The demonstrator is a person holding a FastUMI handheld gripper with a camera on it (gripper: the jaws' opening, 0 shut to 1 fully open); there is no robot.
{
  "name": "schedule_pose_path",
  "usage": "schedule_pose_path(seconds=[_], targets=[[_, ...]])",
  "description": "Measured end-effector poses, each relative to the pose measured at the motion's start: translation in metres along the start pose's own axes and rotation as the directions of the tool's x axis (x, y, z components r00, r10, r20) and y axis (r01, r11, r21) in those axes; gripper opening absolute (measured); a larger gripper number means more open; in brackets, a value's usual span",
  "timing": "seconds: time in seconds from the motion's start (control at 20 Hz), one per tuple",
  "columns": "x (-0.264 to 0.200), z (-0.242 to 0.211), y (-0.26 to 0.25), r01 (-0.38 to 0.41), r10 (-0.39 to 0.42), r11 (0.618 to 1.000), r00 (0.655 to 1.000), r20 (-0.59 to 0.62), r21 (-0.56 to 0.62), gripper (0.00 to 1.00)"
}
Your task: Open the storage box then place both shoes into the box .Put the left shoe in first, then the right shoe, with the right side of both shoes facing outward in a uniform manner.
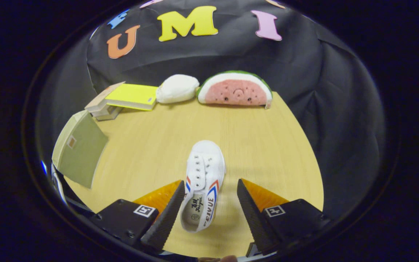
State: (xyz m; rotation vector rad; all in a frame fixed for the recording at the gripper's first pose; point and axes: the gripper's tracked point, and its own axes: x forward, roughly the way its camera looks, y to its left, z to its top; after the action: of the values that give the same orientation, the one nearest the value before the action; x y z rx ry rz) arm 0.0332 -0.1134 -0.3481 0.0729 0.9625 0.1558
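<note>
A pale wood-grain surface (260, 145) stands against a wall of black cloth (322, 91) that hangs in soft folds behind and to the sides. At the surface's far edge rest a watermelon-slice plush (235, 89), a white plush (177, 88) and a yellow book (133, 96). Light falls evenly from above.

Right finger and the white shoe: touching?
Apart. In the gripper view, bare table shows between the right finger and the white shoe; the gripper is open.

Shoe (203, 185) between spread tool (209, 214) fingers.
</note>
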Motion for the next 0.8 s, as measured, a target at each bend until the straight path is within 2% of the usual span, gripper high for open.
schedule_pose_path(seconds=[0.15,0.45,0.65,0.7,0.8], targets=[[0.019,-0.019,-0.002,-0.028,0.029,0.999,0.996,-0.090,0.016,0.94],[0.052,-0.023,-0.010,-0.040,0.044,0.999,0.985,-0.168,0.024,0.93],[0.054,-0.022,0.000,-0.126,0.136,0.990,0.966,-0.220,0.056,0.85],[0.054,-0.022,0.006,-0.151,0.165,0.986,0.959,-0.229,0.078,0.80],[0.053,-0.022,0.007,-0.143,0.160,0.986,0.958,-0.238,0.089,0.51]])
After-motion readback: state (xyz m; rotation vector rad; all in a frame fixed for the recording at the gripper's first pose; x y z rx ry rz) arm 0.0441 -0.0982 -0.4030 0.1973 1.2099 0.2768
